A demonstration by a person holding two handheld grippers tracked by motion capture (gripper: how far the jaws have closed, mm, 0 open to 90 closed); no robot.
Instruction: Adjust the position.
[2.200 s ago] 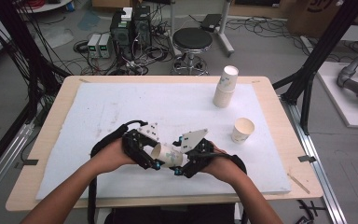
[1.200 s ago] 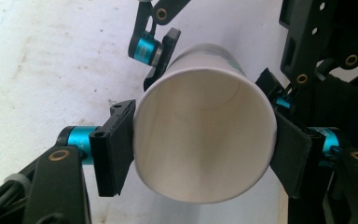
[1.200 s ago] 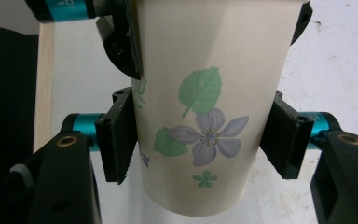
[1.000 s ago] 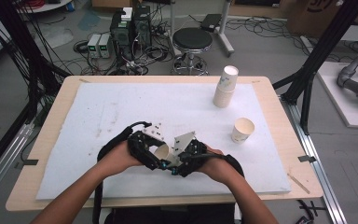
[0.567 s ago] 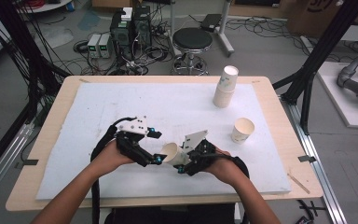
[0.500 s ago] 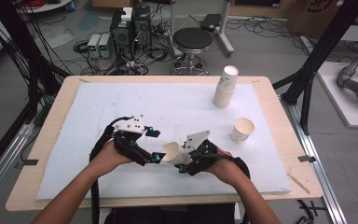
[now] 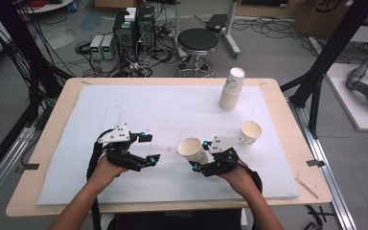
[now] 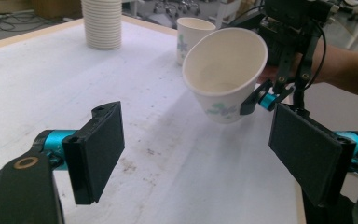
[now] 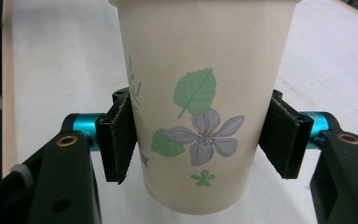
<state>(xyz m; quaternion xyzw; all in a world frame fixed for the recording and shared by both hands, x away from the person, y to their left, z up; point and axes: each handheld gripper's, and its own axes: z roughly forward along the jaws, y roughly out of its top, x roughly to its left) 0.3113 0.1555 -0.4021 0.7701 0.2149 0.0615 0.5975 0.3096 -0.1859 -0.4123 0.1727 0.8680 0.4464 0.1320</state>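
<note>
A white paper cup [image 7: 190, 148] with a flower print is held just above the white mat, tilted with its mouth toward my left gripper. My right gripper [image 7: 199, 155] is shut on its lower wall; its pads [image 9: 116, 140] press both sides of the cup [image 9: 200, 56], though its jaws have just eased a little. Off to the left, my left gripper [image 7: 152, 147] is open and empty, its jaws having just been opening. Between its pads [image 8: 98, 149] I see the cup [image 8: 223, 65] farther off, held by the right gripper [image 8: 265, 95].
A stack of paper cups [image 7: 231, 88] stands at the mat's back right, and a single cup [image 7: 250, 133] sits upright right of my right hand. The white mat [image 7: 163, 110] covers the wooden table. Cables, boxes and a stool lie beyond the far edge.
Both grippers were together at the cup near the front centre. The left gripper let go, opened and drew away to the left; the right gripper carried the cup a little to the right.
</note>
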